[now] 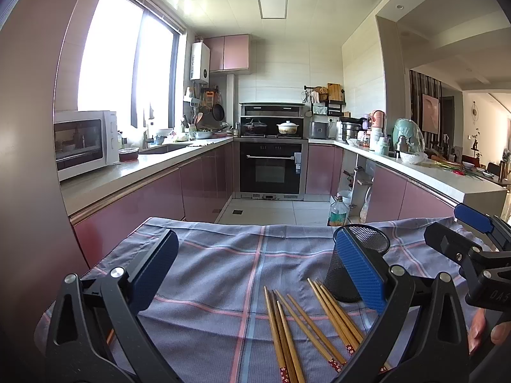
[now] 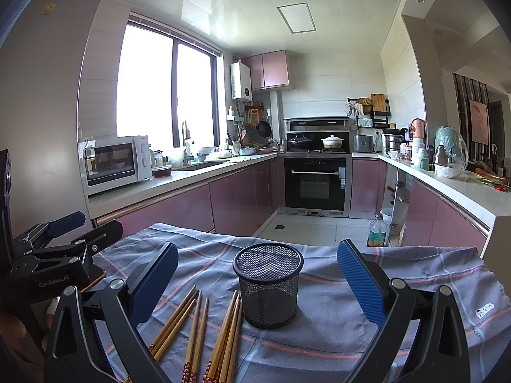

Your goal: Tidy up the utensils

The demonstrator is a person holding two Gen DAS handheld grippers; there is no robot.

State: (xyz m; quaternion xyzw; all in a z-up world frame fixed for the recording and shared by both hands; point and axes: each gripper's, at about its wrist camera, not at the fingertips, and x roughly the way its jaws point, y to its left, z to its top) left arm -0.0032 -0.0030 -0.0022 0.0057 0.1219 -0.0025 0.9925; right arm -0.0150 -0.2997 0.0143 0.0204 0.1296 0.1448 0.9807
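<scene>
Several wooden chopsticks (image 1: 306,325) with red patterned ends lie loose on a blue plaid cloth (image 1: 223,265). A black mesh cup (image 2: 267,284) stands upright and empty just behind them. My left gripper (image 1: 255,274) hovers open above the cloth, its blue pads wide apart, chopsticks below and between them, and the mesh cup (image 1: 357,255) partly behind its right pad. In the right wrist view my right gripper (image 2: 257,284) is open too, the cup centred between its fingers and the chopsticks (image 2: 204,332) lower left. The right gripper (image 1: 460,233) shows at the left wrist view's right edge.
The cloth-covered table stands in a kitchen with pink cabinets. A white microwave (image 2: 116,161) sits on the left counter, a black oven (image 2: 314,182) at the back, jars and bottles on the right counter (image 2: 447,188). A person's fingers (image 1: 488,328) hold the right tool.
</scene>
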